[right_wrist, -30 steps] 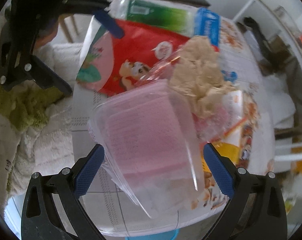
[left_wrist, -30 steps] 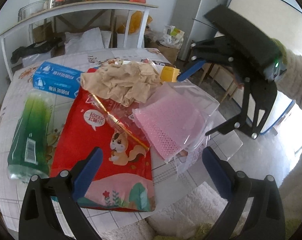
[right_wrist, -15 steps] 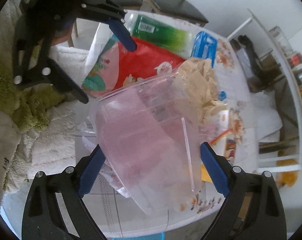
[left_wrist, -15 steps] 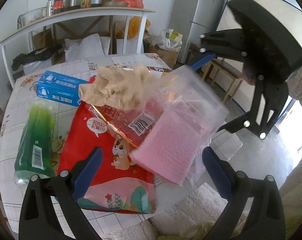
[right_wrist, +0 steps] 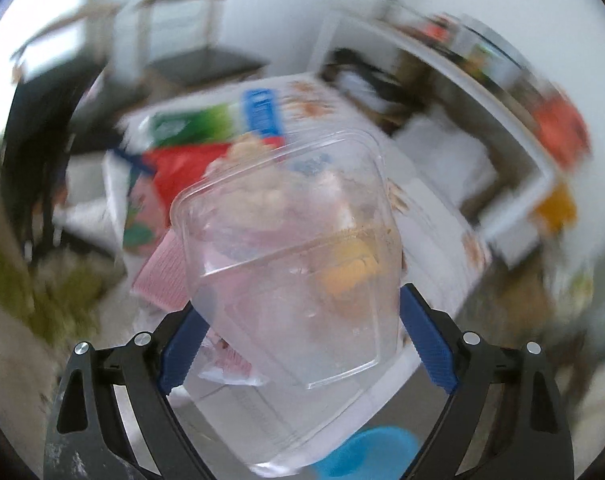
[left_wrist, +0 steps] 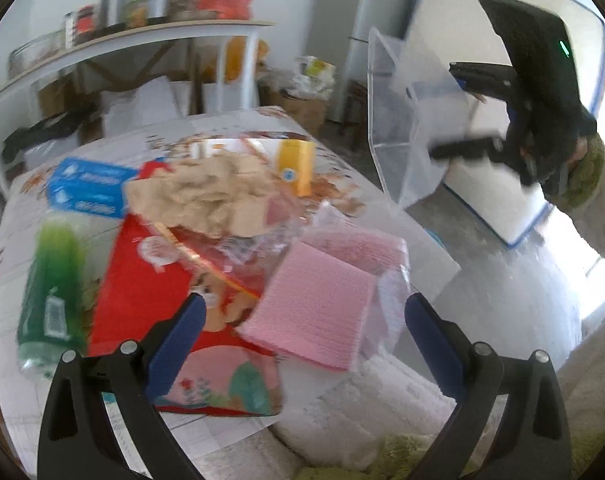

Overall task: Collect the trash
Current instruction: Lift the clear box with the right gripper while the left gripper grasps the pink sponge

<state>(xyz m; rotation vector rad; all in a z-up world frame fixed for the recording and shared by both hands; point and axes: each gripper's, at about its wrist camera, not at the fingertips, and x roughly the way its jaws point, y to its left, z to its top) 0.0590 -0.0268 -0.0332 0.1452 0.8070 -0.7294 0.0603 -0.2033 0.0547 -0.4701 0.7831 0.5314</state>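
Note:
My right gripper (right_wrist: 300,312) is shut on a clear plastic container (right_wrist: 286,260) and holds it in the air, tilted. In the left wrist view that container (left_wrist: 402,132) hangs at the upper right past the table's edge, with the right gripper (left_wrist: 462,112) on its far side. My left gripper (left_wrist: 304,312) stands open just above a pink sheet (left_wrist: 322,312) in a clear wrapper at the table's near corner. Beside the sheet lie a red snack bag (left_wrist: 150,280) and crumpled brown paper (left_wrist: 198,196).
A green bottle (left_wrist: 54,280), a blue box (left_wrist: 86,188) and a yellow carton (left_wrist: 296,164) also lie on the white table (left_wrist: 414,248). A blue bin (right_wrist: 366,452) sits on the floor below the container. A cluttered shelf (left_wrist: 142,36) stands behind the table.
The right gripper closed on the clear container and carried it up and off the table to the right, rolling as it went. The pink sheet stayed on the table. The left gripper barely moved.

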